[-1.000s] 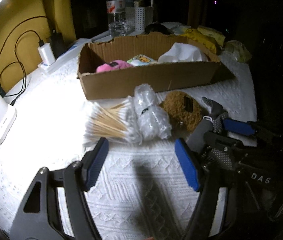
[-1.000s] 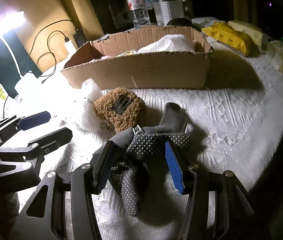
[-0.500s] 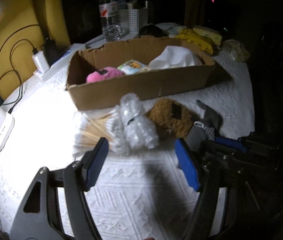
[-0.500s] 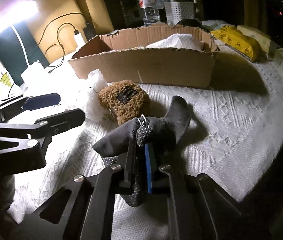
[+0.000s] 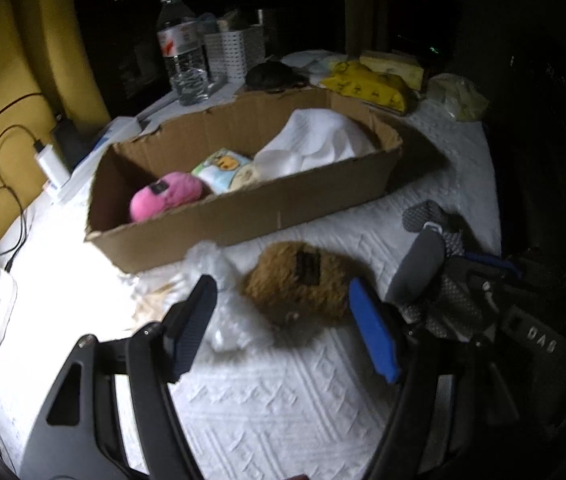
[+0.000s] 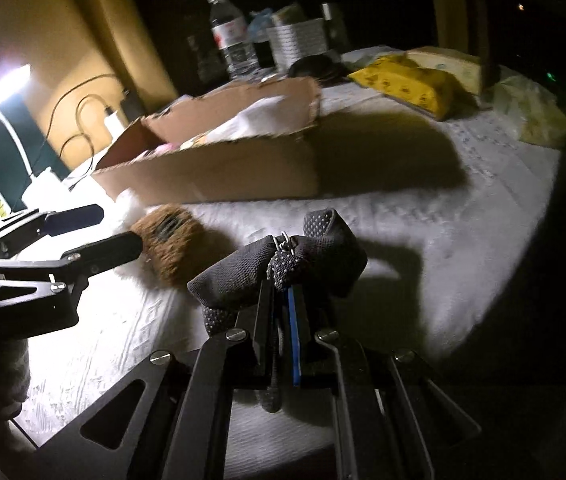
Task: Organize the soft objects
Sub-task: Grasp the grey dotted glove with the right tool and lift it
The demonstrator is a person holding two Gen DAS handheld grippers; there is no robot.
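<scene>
My right gripper (image 6: 281, 300) is shut on a pair of grey dotted socks (image 6: 283, 260) and holds them just above the white cloth; the socks also show in the left wrist view (image 5: 427, 256). My left gripper (image 5: 283, 320) is open and empty, just short of a brown fuzzy pouch (image 5: 303, 280) that lies before the cardboard box (image 5: 243, 216). The pouch shows in the right wrist view too (image 6: 171, 236). The box holds a pink plush (image 5: 163, 196), a printed packet (image 5: 223, 164) and white cloth (image 5: 315, 140).
A clear plastic bag (image 5: 223, 312) and cotton swabs (image 5: 155, 300) lie left of the pouch. Behind the box stand a water bottle (image 5: 181, 48), a white basket (image 5: 235, 52) and yellow packs (image 5: 367, 84). Chargers and cables (image 5: 47, 160) sit at the left.
My right gripper closed on the grey socks and lifted them off the cloth. My left gripper moved forward and right, toward the brown pouch, still open.
</scene>
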